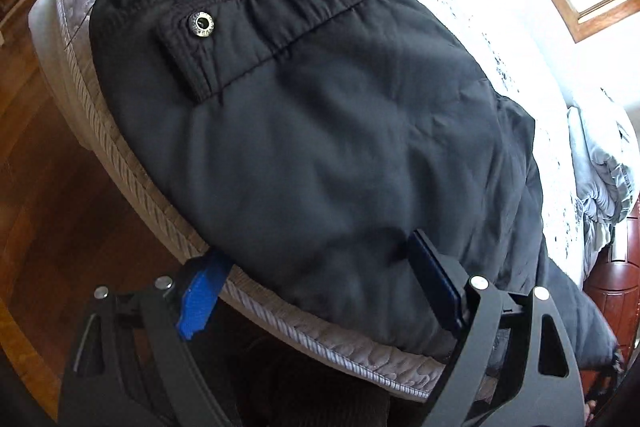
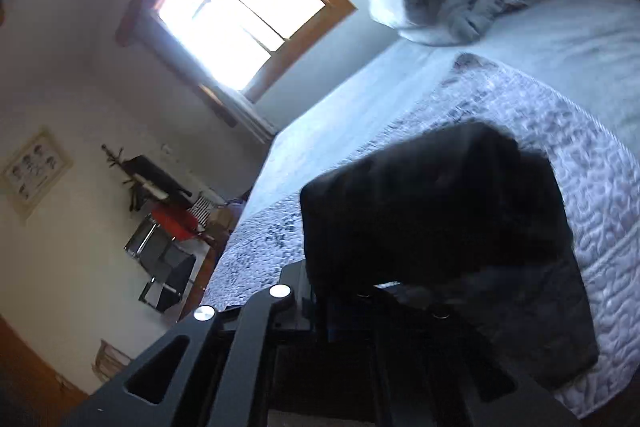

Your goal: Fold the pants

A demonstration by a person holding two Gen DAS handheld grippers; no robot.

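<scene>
At the near edge of the bed [image 1: 280, 311], the black pants [image 1: 304, 131] lie spread on the quilt [image 2: 580, 187], their hem hanging a little past the mattress piping.

The main risk, as I judge it, is a lopsided fold. The left gripper [image 1: 320, 291] has its fingers spread wide and holds nothing, so if the right side lifts alone the cloth may drag crooked or slide off the edge toward the wooden floor [image 1: 60, 227]. The fabric looks slick and puffy; a shallow pinch could slip out, and a deep one could catch the quilt too. The snap buttons [image 1: 201, 24] on the pocket flap might also bunch a crease.

Relative to the left fingers, the pants sit just ahead: the right pad [image 1: 436, 283] touches or overlaps the hem, while the blue pad [image 1: 200, 303] sits beside the cloth, over the mattress edge.

In the right wrist view, the right gripper [image 2: 352, 307] has a raised dark fold bunched at its tips and appears to grip it, though shadow and blur make the closure uncertain.
</scene>
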